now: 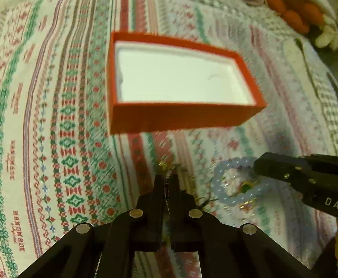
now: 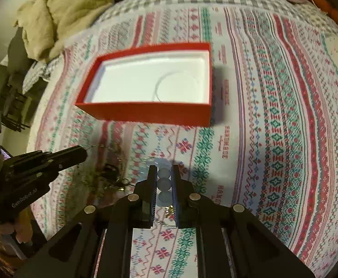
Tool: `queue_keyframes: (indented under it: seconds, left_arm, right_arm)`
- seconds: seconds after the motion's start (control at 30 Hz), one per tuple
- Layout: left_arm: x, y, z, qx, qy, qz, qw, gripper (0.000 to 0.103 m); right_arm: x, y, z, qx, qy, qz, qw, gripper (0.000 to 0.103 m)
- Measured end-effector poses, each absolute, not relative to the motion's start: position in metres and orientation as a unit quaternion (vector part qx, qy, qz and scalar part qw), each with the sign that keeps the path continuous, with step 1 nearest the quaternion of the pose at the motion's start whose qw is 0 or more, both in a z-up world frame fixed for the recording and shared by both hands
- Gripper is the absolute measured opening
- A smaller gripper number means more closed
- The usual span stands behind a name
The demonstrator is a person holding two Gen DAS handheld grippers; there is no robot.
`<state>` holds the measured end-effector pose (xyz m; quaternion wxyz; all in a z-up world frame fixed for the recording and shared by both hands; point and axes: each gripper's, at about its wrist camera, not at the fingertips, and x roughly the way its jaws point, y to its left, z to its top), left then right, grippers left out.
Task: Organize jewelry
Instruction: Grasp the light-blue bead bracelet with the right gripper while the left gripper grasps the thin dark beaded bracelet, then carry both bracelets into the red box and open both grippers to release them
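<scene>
Right gripper [image 2: 163, 183] clamping pale-blue bead bracelet [image 2: 164, 183], red box [image 2: 145, 113] beyond

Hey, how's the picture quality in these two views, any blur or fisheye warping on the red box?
Left wrist view: the red box is smeared by motion blur, the left gripper sharp. Right wrist view: box edges are softly blurred, the patterned cloth bows outward from fisheye distortion, and the bead bracelet in the right gripper is fairly crisp. Warm, dim lighting in both.

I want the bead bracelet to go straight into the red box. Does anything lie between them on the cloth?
Nothing visible does. The right gripper is shut on the bead bracelet, and only bare patterned cloth lies between it and the open red box.
</scene>
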<state>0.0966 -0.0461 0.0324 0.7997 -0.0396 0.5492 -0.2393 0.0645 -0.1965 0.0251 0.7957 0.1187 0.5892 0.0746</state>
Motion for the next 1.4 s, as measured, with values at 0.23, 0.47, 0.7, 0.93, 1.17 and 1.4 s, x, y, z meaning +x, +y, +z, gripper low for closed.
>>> queue_keyframes:
  seconds: [0.23,0.47,0.7,0.93,1.17,1.4]
  left_arm:
    - [0.093,-0.040,0.062,-0.035,0.517,-0.242,0.820,0.000]
    - [0.102,-0.055,0.091,-0.050,0.477,-0.253,0.840,0.000]
    - [0.128,-0.065,0.097,-0.097,0.457,-0.281,0.838,0.000]
    - [0.160,-0.060,0.067,-0.144,0.463,-0.271,0.831,0.000]
    - [0.176,-0.049,0.048,-0.113,0.464,-0.217,0.851,0.000]
    - [0.182,-0.042,0.036,-0.087,0.463,-0.183,0.863,0.000]
  right_arm:
    - [0.058,-0.202,0.055,0.128,0.562,0.086,0.812,0.012]
    - [0.064,-0.209,0.086,0.148,0.530,0.082,0.831,0.012]
    - [0.074,-0.223,0.106,0.171,0.504,0.072,0.844,0.012]
    - [0.087,-0.233,0.118,0.178,0.471,0.061,0.862,0.012]
    - [0.110,-0.213,0.105,0.156,0.464,0.067,0.870,0.012]
    - [0.124,-0.193,0.094,0.139,0.449,0.091,0.878,0.012]
